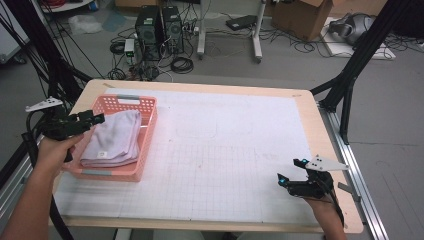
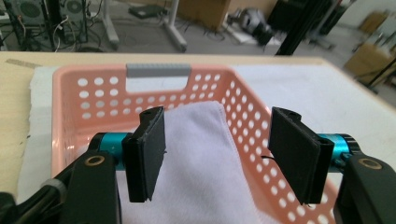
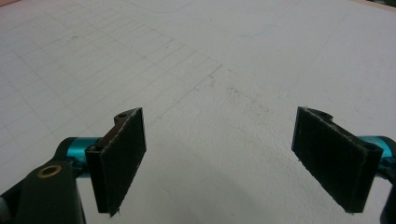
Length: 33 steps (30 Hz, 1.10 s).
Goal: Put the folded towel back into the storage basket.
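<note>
Nearest the person, the right gripper hangs low over the white gridded mat, close to the table's near right corner, jaws spread wide with nothing between them. From its own camera the two black pads stand far apart, with bare mat and faint pencil lines beyond them.

Across to the left now: the left gripper sits over the near left edge of the pink basket, the person's hand wrapped around its body. Its jaws are parted too, gripping nothing. In the left gripper view the gripper looks straight down the basket, and the folded pale lilac towel lies below and between the pads, though whether they touch the cloth I can't tell.

The towel lies flat inside the basket, filling most of it, a small white tag at its near edge. The basket stands on the mat's left side, a grey handle on its far wall.

Beyond the table, the floor holds computer towers, loose cables and a cardboard box.
</note>
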Tool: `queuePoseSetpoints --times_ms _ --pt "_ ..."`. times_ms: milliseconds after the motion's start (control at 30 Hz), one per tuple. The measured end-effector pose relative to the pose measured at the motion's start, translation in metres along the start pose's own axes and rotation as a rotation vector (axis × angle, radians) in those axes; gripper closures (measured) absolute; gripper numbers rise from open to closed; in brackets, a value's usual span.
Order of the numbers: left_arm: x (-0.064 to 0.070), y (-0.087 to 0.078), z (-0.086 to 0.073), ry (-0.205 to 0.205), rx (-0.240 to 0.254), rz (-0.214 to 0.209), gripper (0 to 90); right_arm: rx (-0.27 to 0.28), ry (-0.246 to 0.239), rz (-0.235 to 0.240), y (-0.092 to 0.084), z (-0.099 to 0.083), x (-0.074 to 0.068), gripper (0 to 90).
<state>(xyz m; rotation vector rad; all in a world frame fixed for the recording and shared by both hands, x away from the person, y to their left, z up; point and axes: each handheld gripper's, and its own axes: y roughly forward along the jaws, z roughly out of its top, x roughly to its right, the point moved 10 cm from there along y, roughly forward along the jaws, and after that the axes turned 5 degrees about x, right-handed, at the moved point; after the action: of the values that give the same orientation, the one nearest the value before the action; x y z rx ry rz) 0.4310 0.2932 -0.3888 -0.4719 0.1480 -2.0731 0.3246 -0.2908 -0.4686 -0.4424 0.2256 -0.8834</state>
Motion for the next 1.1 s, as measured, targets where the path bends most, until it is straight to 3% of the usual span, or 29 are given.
queuePoseSetpoints --times_ms 100,133,167,200,233,367,500,633,733,900,1000,1100 --pt "0.001 0.003 -0.008 0.005 -0.037 0.007 37.3 0.002 -0.002 0.001 0.000 0.001 0.000 16.4" --pt "-0.001 0.006 -0.016 0.016 -0.080 0.036 37.5 0.002 -0.001 0.001 0.000 0.001 -0.001 16.4" --pt "-0.001 0.006 -0.016 0.016 -0.080 0.036 37.4 0.003 0.000 0.002 0.000 0.001 -0.001 16.4" --pt "-0.004 0.009 -0.024 0.027 -0.125 0.065 37.4 0.003 -0.001 0.002 0.000 0.001 -0.001 16.4" --pt "-0.004 0.009 -0.024 0.027 -0.125 0.065 37.7 0.003 -0.001 0.001 0.000 0.001 -0.001 16.4" --pt "-0.008 0.020 -0.041 0.061 -0.232 0.147 37.6 0.003 0.001 0.001 0.000 0.001 -0.001 16.4" --pt "-0.009 0.033 -0.058 0.065 -0.327 0.177 37.6 0.000 0.001 0.004 0.000 0.001 -0.002 16.4" --pt "-0.008 0.046 -0.071 0.075 -0.382 0.198 37.9 0.003 0.003 0.002 0.000 0.000 -0.001 16.4" --pt "-0.006 0.053 -0.077 0.097 -0.410 0.202 37.9 0.001 -0.003 0.006 0.000 0.000 -0.001 16.4" --pt "-0.001 0.062 -0.080 0.101 -0.409 0.177 38.4 -0.002 -0.004 0.009 0.001 0.000 -0.002 16.4" --pt "0.003 0.067 -0.081 0.101 -0.400 0.149 38.6 -0.006 -0.004 0.010 0.001 -0.001 -0.002 16.4" --pt "0.003 0.067 -0.077 0.079 -0.375 0.147 38.5 -0.004 -0.005 0.012 0.002 0.000 -0.003 16.4"
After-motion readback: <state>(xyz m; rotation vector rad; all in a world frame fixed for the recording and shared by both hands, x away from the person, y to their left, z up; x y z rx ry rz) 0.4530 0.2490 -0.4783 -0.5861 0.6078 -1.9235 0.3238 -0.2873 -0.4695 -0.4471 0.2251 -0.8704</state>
